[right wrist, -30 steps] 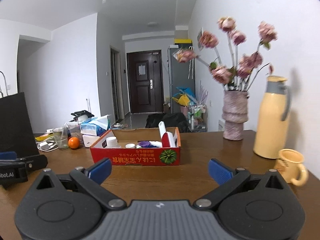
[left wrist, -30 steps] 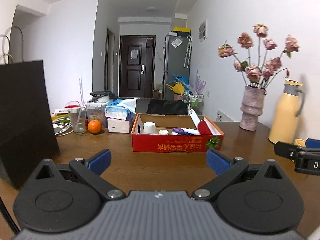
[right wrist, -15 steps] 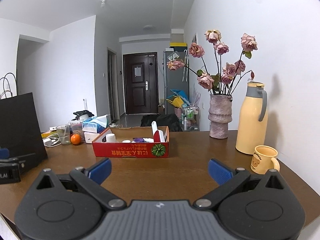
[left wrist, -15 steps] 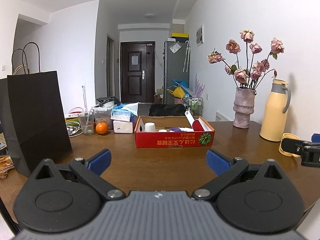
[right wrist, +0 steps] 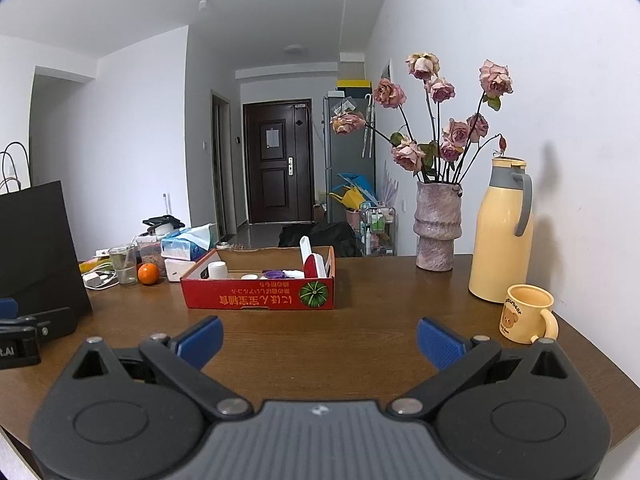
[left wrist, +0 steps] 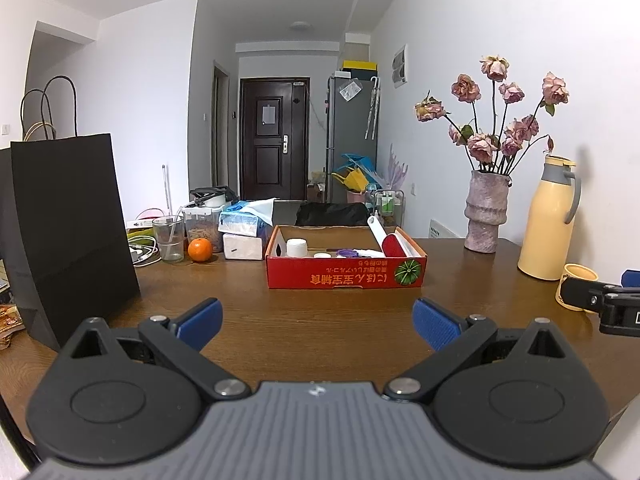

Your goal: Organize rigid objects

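A red cardboard box (left wrist: 344,274) (right wrist: 260,294) stands in the middle of the brown table. It holds a white jar (left wrist: 297,247), a purple item (left wrist: 347,253) and a red and white lint roller (left wrist: 394,245). My left gripper (left wrist: 318,324) is open and empty, well short of the box. My right gripper (right wrist: 320,338) is open and empty too, near the table's front edge. Each gripper shows at the side of the other's view.
A black paper bag (left wrist: 68,216) stands at the left. Behind it are a glass (left wrist: 170,238), an orange (left wrist: 199,249) and tissue boxes (left wrist: 244,232). At the right stand a vase of roses (right wrist: 436,232), a yellow thermos (right wrist: 502,232) and a yellow mug (right wrist: 524,314).
Both grippers have pulled back from the box toward the table's front edge, so the box looks smaller. Both stay open and empty.
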